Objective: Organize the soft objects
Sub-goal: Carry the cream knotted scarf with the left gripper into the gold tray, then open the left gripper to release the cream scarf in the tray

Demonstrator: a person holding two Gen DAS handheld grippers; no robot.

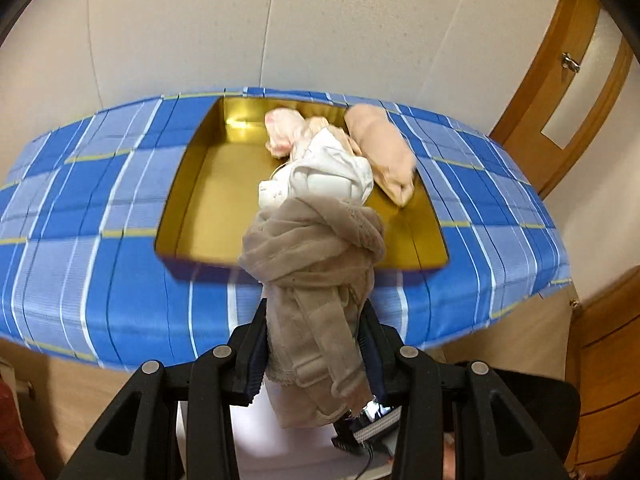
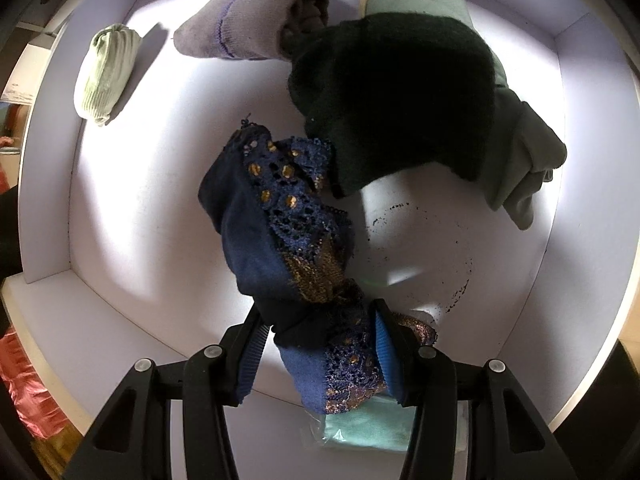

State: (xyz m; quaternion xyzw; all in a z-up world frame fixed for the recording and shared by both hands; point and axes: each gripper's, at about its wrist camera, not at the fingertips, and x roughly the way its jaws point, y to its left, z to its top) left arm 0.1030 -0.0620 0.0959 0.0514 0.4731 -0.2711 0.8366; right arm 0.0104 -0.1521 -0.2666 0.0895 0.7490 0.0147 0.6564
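The left gripper [image 1: 316,354] had its jaws drawn narrow on a knotted beige-taupe soft garment with a strap and lace edge [image 1: 316,280], the ribbed pads pressing both sides of its lower part while the knotted bulk rose past the fingertips. Only the left wrist view showed what lay beyond it: a shallow rectangular gold-lined tin tray [image 1: 208,184] set on a table covered in blue and white plaid cloth [image 1: 80,208]. The held garment hung in front of the tray's near wall. Inside the tray, toward its far right part, sat a white rolled cloth bundle [image 1: 320,172], a pale pink crumpled cloth [image 1: 284,132] behind that, and a peach rolled cloth [image 1: 380,152] resting over the tray's right rim.

The right gripper [image 2: 318,350] was clamped on a navy blue garment trimmed with blue and gold lace [image 2: 280,236], gripped near its lower end. Only the right wrist view showed the white-walled bin [image 2: 120,208] below it. Measured from the navy garment, a dark green fuzzy knit piece [image 2: 396,96] touched its upper right; a sage green cloth [image 2: 524,148] lay under and beyond that; a grey sock roll with a purple stitched line [image 2: 244,20] lay above; a pale green ribbed roll [image 2: 106,72] sat well apart at upper left. A mint green folded packet [image 2: 368,428] showed just below the gripper.
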